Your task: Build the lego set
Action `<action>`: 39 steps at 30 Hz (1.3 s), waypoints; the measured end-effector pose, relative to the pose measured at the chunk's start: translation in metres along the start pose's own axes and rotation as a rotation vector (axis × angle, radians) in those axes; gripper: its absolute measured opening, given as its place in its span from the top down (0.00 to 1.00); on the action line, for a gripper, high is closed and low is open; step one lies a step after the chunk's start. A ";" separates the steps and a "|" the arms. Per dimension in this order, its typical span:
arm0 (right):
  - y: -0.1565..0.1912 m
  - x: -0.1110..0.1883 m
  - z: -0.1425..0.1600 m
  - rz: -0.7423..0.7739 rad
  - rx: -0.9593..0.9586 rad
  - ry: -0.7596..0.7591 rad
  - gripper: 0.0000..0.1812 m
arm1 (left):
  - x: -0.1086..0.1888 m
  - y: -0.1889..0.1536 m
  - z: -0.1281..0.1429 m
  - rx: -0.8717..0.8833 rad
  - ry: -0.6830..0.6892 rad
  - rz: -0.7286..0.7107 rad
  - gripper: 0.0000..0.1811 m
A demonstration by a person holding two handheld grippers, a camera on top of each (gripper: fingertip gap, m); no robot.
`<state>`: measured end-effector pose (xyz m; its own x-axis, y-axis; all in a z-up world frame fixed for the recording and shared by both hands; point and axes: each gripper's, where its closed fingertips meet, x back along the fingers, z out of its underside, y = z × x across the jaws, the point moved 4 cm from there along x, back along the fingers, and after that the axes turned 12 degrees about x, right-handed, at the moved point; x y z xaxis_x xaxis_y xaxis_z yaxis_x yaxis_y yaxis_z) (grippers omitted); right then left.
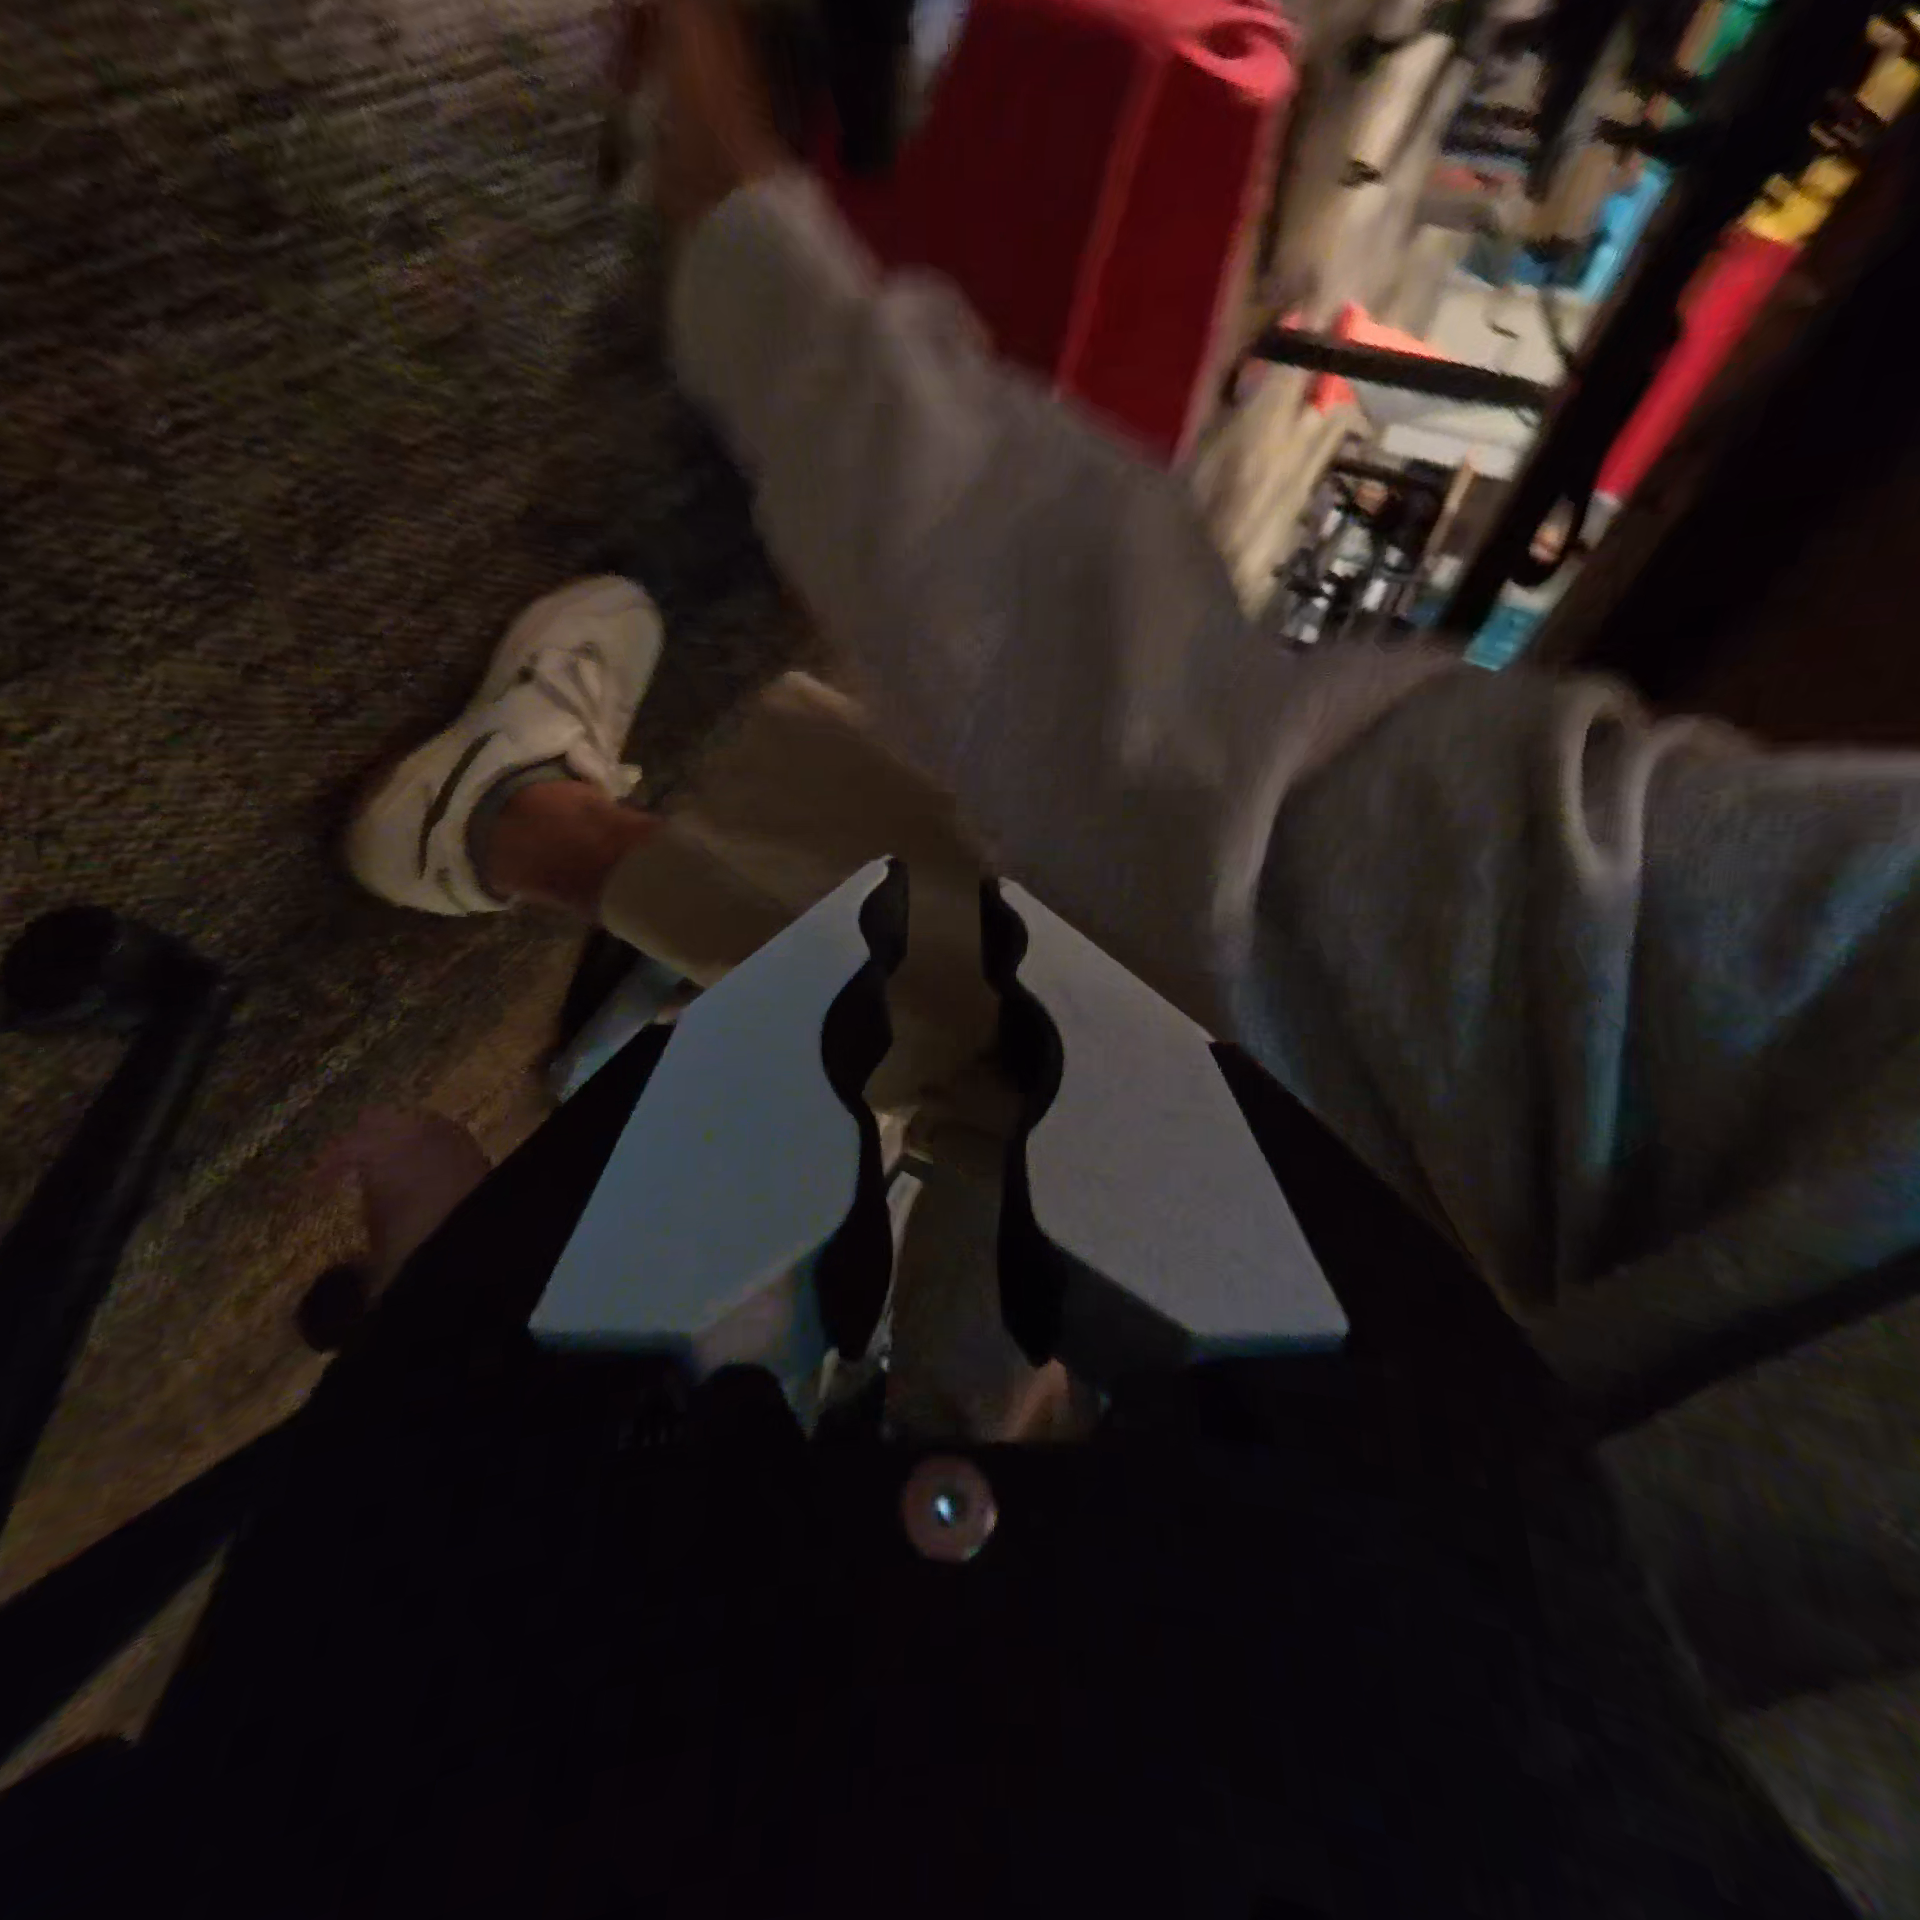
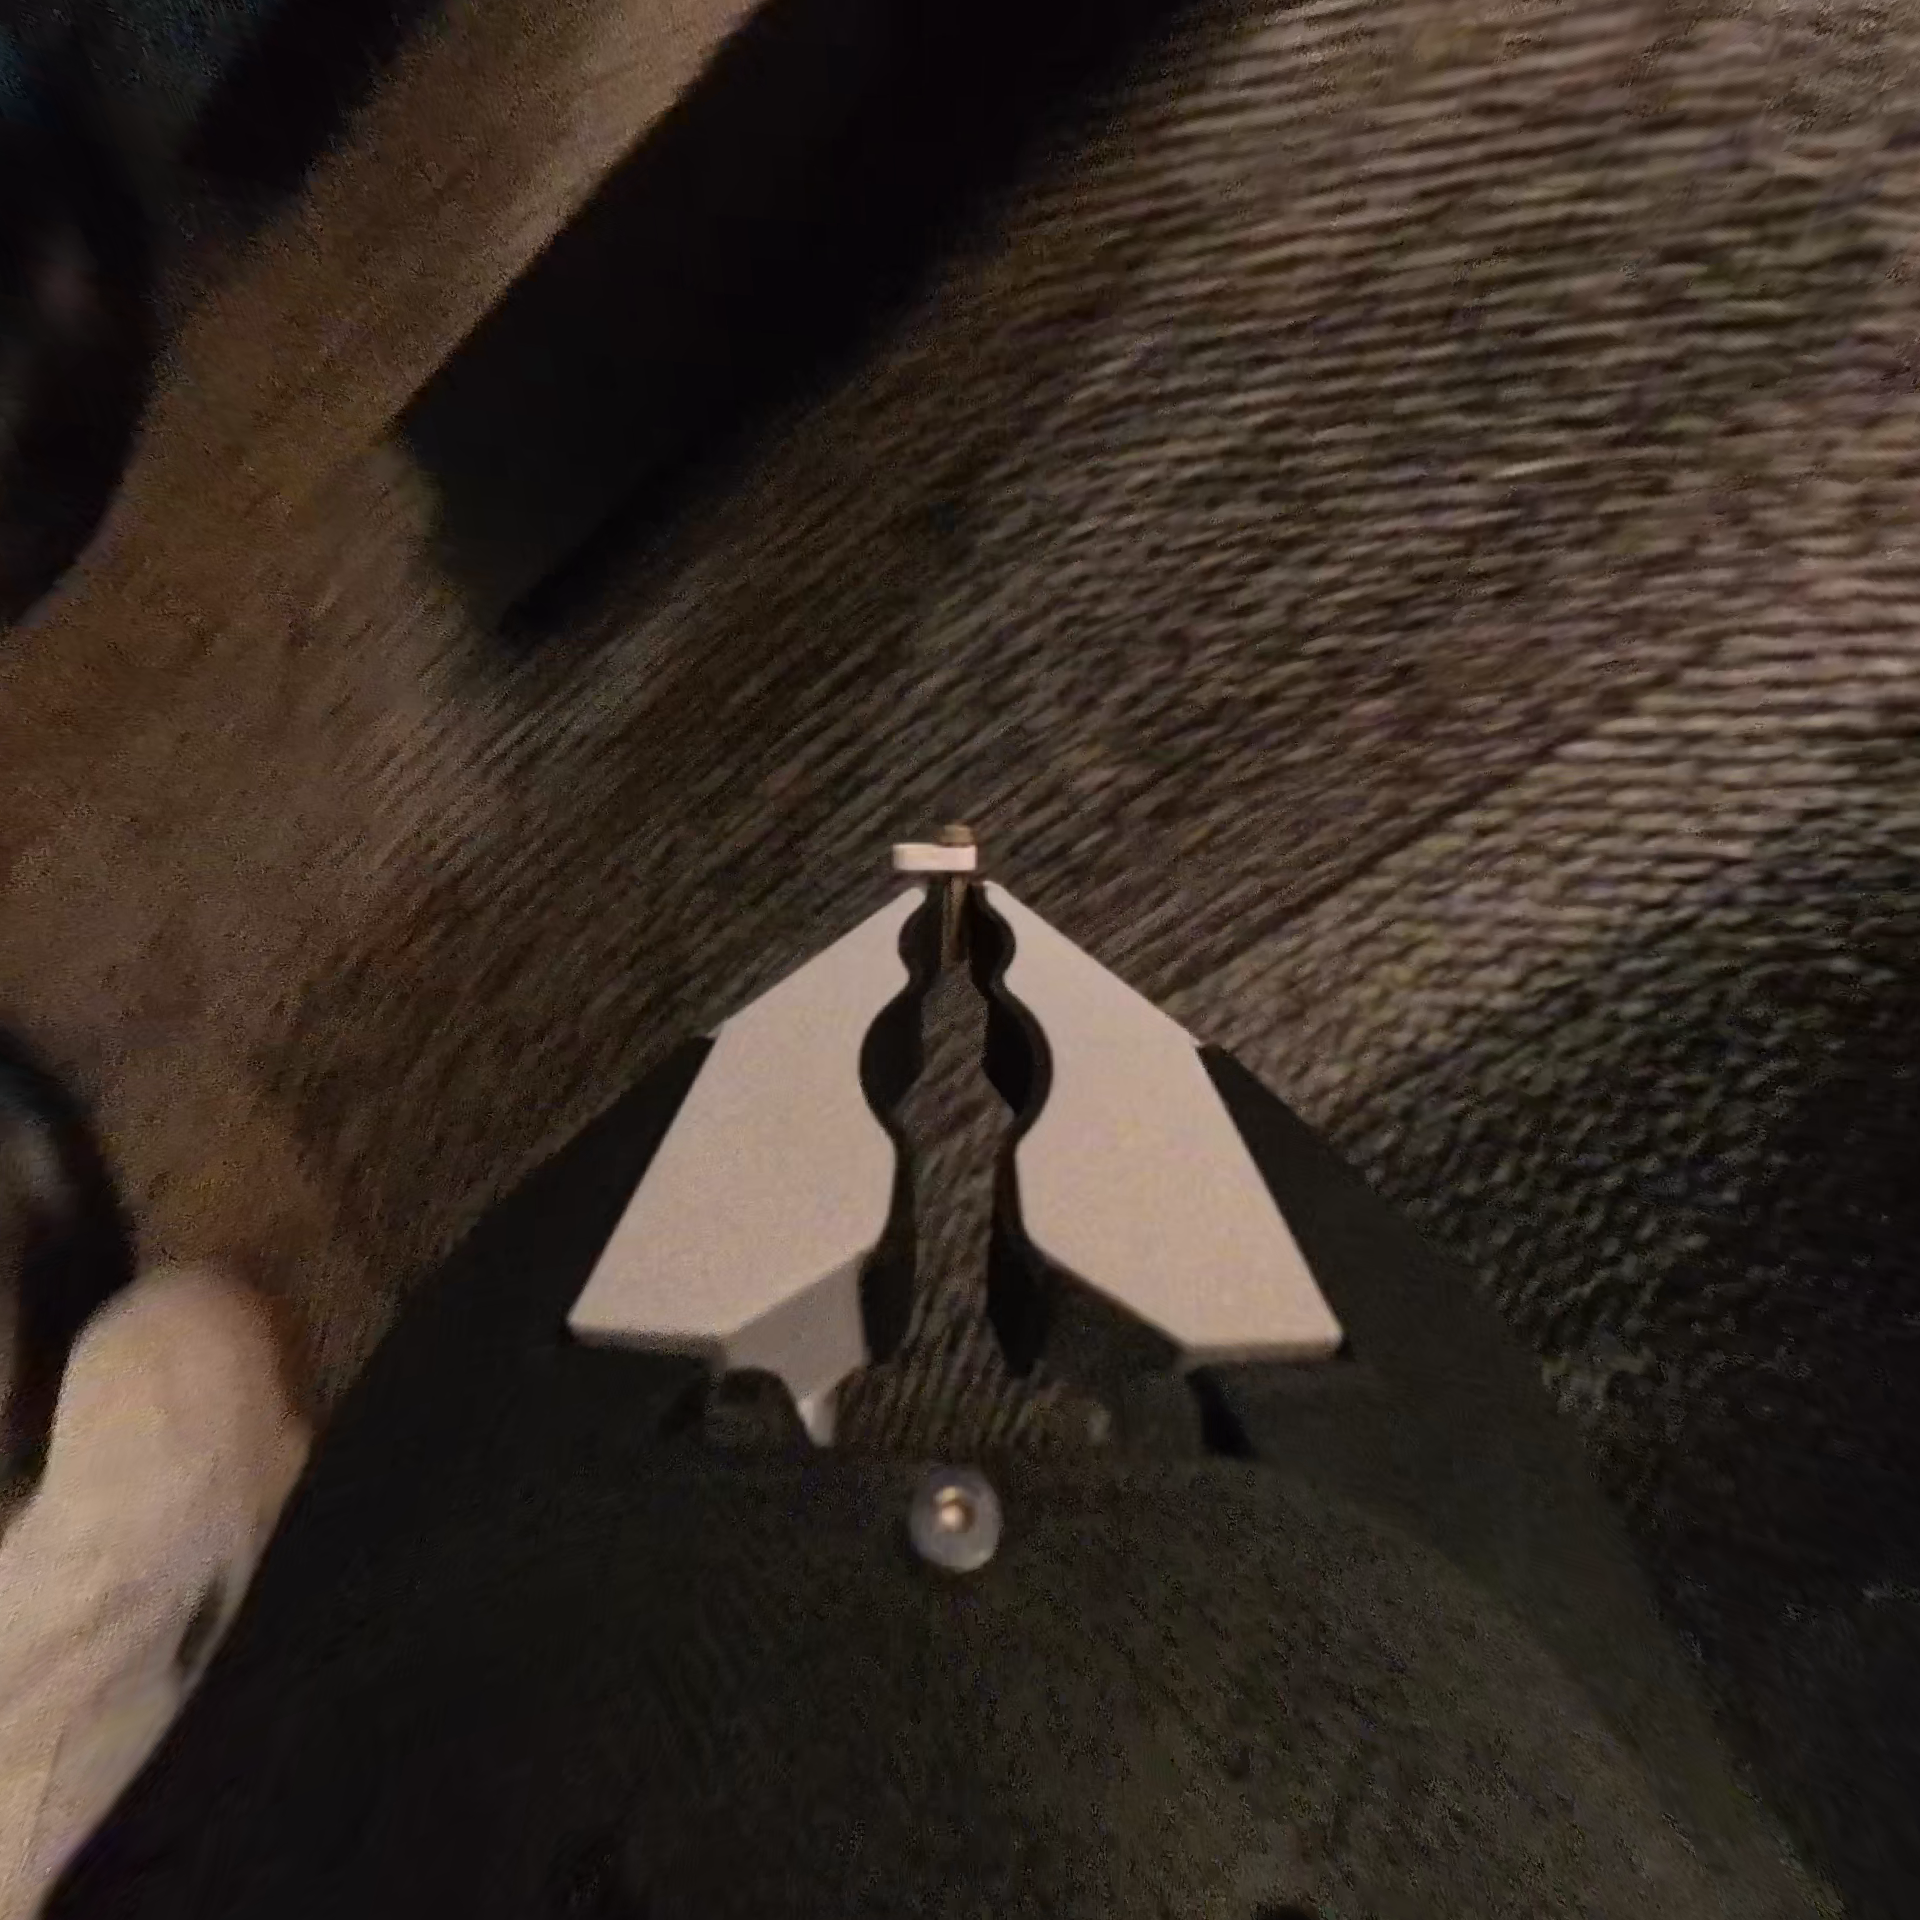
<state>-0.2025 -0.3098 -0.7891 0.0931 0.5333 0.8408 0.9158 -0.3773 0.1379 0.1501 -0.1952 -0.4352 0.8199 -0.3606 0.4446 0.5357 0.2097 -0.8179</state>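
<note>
My right gripper (image 2: pixel 940 883) pinches a small white flat piece (image 2: pixel 933 858) on a thin pin. My left gripper (image 1: pixel 940 883) is narrowly parted, empty, above carpet (image 1: pixel 260 364).

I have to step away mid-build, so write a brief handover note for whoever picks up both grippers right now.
Right gripper: shut on a small pale flat lego piece pinched at its tips, over brown carpet.
Left gripper: jaws slightly apart, nothing gripped; it faces a person's white sneaker and grey sleeve.
Lego set: not in either view, so progress cannot be judged.
Left: find the set and attach the held piece.
</note>
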 end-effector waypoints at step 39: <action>0.172 0.787 -0.051 -0.092 0.002 -0.877 0.99 | 0.027 -0.327 0.159 -1.211 -0.175 0.413 0.92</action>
<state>0.0087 0.0062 -0.0774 0.2847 0.9509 0.1211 0.9350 -0.3033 0.1838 0.0291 -0.1291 -0.0980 0.9446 -0.3248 0.0472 -0.2103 -0.7094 -0.6727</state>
